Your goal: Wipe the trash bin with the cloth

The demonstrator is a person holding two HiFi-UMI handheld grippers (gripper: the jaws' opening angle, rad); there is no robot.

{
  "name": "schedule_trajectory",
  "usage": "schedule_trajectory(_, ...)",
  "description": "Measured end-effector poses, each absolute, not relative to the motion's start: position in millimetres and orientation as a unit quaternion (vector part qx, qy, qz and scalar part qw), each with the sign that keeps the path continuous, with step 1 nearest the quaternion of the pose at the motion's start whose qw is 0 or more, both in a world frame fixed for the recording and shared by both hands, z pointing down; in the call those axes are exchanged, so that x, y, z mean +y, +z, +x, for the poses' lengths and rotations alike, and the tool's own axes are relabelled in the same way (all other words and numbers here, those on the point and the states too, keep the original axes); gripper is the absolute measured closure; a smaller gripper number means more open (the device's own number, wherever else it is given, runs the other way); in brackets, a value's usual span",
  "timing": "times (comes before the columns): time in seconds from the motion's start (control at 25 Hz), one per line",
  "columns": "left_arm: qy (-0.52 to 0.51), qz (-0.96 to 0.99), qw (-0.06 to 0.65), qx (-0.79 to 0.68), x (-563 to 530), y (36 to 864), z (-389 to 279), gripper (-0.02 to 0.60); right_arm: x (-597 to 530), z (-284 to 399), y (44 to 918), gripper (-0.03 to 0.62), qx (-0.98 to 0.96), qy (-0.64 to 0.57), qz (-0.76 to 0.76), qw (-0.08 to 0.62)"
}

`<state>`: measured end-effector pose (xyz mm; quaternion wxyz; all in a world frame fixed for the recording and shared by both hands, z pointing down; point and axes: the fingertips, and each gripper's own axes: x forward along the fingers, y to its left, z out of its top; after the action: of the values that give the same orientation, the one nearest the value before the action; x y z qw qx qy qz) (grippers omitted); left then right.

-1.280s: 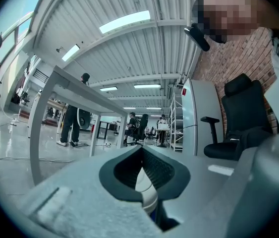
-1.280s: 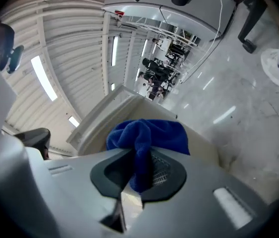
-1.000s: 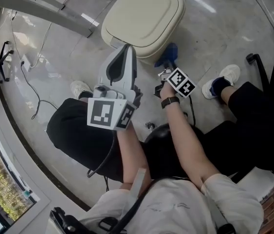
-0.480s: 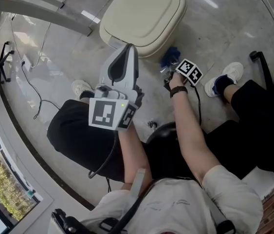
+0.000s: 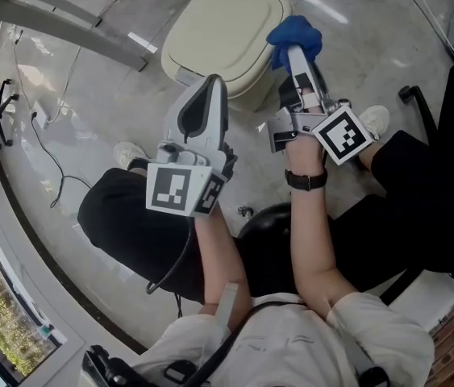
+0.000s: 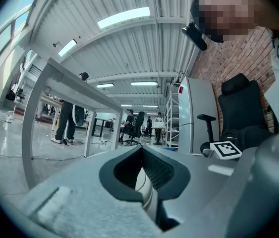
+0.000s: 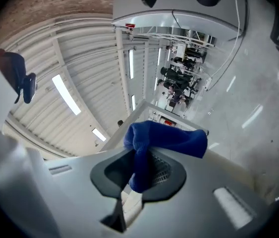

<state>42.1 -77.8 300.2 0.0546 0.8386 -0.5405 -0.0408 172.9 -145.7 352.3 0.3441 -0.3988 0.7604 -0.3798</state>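
- A polished grey concrete floor (image 5: 114,95) fills the head view, with a dark cable (image 5: 49,147) trailing across it at 9 o'clock and a grey table beam (image 5: 65,27) crossing at 10 o'clock.
- The trash bin (image 5: 227,35), cream with a rounded lid that is down, stands at 12 o'clock, in front of the seated person's knees.
- The right gripper (image 5: 297,55) points toward 12 o'clock, and its marker cube (image 5: 343,134) sits over the hand at 2 o'clock of the picture's centre.
- Its jaws are clamped on the cloth (image 5: 294,32), a bunched blue wad. In the right gripper view one fold hangs down between the ribbed pads while the rest bulges above them.
- The cloth lies at the 3 o'clock edge of the bin's lid. Whether it touches the lid cannot be told.
- The left gripper (image 5: 210,83) also points to 12 o'clock, its tip over the bin's 6 o'clock side.
- In the left gripper view its jaws meet, with nothing between them.
- A white shoe (image 5: 130,151) rests on the floor at 9 o'clock of the left gripper.
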Motion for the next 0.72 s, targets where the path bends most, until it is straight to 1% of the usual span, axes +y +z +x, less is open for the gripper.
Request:
schedule_trajectory(0.12,-0.043,0.834,0.048,-0.548,-75,294,33,0.582,-135,155,396,0.554,0.741,-0.417,-0.415,0.325)
schedule_trajectory(0.2,-0.044,0.832,0.045,-0.552,-75,291,29,0.583,-130,147,433,0.554,0.72,-0.445,-0.422,0.326)
schedule_trajectory(0.24,-0.042,0.831,0.044,-0.552,-75,292,28,0.583,-129,146,458,0.555,0.707,-0.463,-0.436,0.31)
schedule_trajectory(0.32,-0.035,0.832,0.047,-0.552,-76,298,29,0.583,-127,144,518,0.554,0.683,-0.498,-0.478,0.239)
schedule_trajectory(0.44,-0.024,0.831,0.052,-0.554,-80,306,28,0.582,-129,139,595,0.554,0.657,-0.529,-0.507,0.178)
schedule_trajectory(0.56,-0.017,0.827,0.055,-0.559,-86,311,29,0.582,-132,135,672,0.554,0.639,-0.566,-0.514,0.082)
schedule_trajectory(0.64,-0.007,0.828,0.058,-0.557,-90,318,33,0.582,-132,136,710,0.554,0.618,-0.597,-0.508,0.048)
schedule_trajectory(0.72,0.002,0.833,0.061,-0.55,-93,324,37,0.582,-133,137,733,0.554,0.604,-0.614,-0.507,0.036)
